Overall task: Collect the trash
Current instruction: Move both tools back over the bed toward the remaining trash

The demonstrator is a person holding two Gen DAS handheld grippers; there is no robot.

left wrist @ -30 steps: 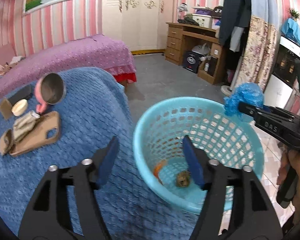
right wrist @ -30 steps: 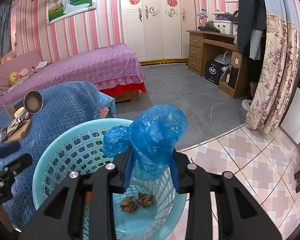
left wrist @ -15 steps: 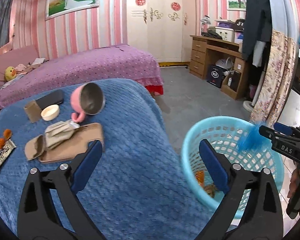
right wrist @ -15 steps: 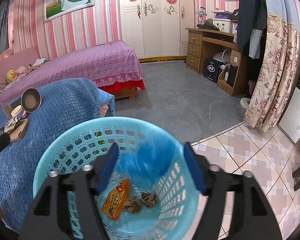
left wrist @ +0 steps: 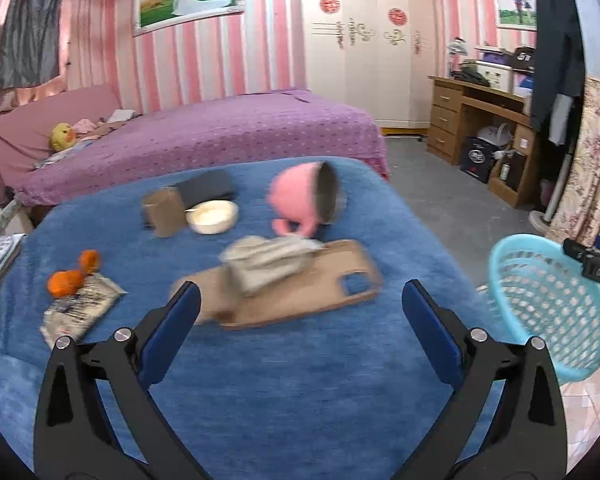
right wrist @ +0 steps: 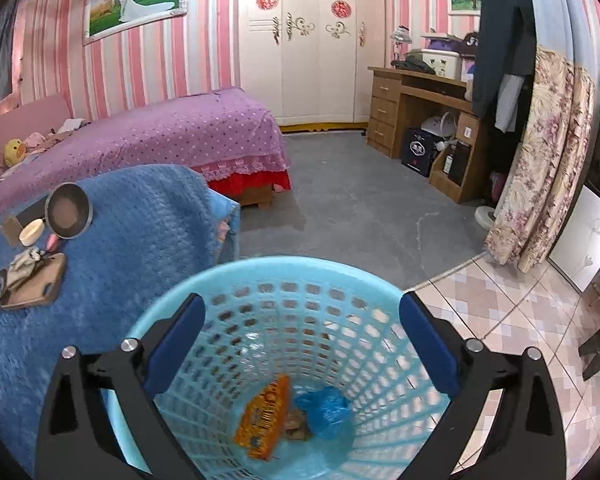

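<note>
A light blue basket [right wrist: 300,276] stands on the floor beside the blue-covered table [right wrist: 132,248]. In it lie a blue plastic bag [right wrist: 324,410], an orange wrapper [right wrist: 266,416] and brown crumpled paper [right wrist: 296,424]. My right gripper [right wrist: 302,344] is open and empty above the basket. My left gripper [left wrist: 300,330] is open and empty above the table [left wrist: 292,380]. On the table lie a silver wrapper [left wrist: 80,312], orange peel pieces [left wrist: 66,280] and a crumpled rag [left wrist: 268,258] on a brown board [left wrist: 300,292]. The basket [left wrist: 548,312] shows at the right.
A tipped pink cup [left wrist: 304,200], a cream dish [left wrist: 212,216], a brown card box [left wrist: 164,210] and a dark pouch [left wrist: 208,186] sit on the table's far side. A purple bed [left wrist: 204,136] stands behind. A wooden desk [right wrist: 420,104] and floral curtain [right wrist: 540,160] stand at the right.
My right gripper opened and dropped the blue bag into the basket. My left gripper swung left from the basket to over the table and opened wider.
</note>
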